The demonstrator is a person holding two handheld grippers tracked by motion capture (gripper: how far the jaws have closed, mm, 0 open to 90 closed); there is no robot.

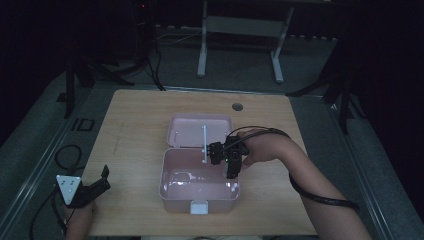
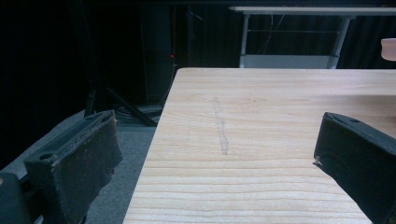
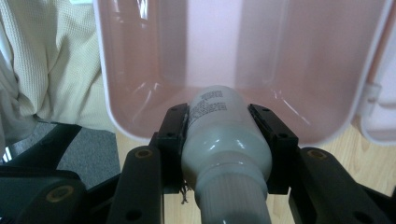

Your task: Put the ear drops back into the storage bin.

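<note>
- High view: right claw (image 1: 231, 159) over the far right corner of the open pink box (image 1: 199, 196), mid tabletop (image 1: 135, 135); left claw (image 1: 95, 187) idle at near left corner.
- Left gripper view: jaws wide, empty.
- Right gripper view: jaws clamp a grey bottle (image 3: 224, 135); it should lower inside the wall before letting go.

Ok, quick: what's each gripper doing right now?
Left gripper: open, holding nothing, at the table's near left corner.
Right gripper: shut on a bottle, over the open pink box.
</note>
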